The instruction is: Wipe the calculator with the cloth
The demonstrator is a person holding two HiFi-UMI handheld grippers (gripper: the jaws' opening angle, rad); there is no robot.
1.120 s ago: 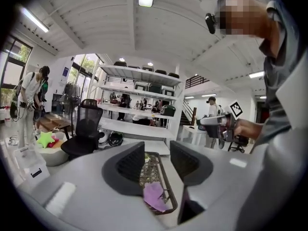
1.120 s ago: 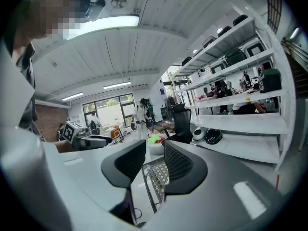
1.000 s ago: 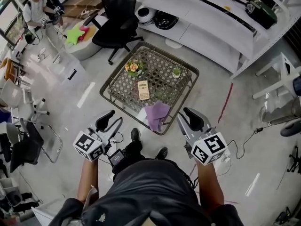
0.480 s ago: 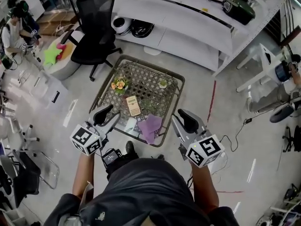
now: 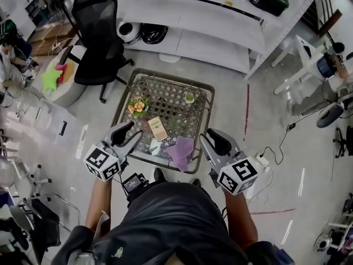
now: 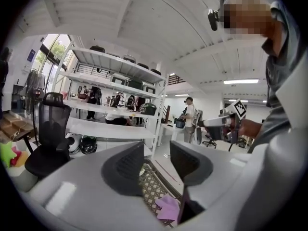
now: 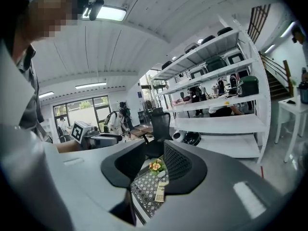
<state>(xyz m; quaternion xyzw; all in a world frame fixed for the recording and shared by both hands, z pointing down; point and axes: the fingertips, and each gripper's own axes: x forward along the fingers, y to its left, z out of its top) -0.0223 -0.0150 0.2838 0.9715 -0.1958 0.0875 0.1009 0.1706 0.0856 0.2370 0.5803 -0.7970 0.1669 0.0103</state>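
Progress nil by the look of things: cloth [image 5: 182, 150] bunched on the desk's [image 5: 171, 77] near edge toward the right corner, calculator [image 5: 158, 129] flat near it, farther in and to the left, neither touched. Left tongs [image 5: 129, 134] and right tongs [image 5: 209, 141] both spread with nothing between them, poised short of that near edge. Leaves the whole job: grasp the cloth, bring it onto the calculator, rub across its face.

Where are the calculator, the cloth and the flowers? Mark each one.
calculator [image 5: 158, 129], head view, middle of its face.
cloth [image 5: 182, 149], head view, middle of the purple folds.
flowers [image 5: 138, 106], head view, on the orange blooms.
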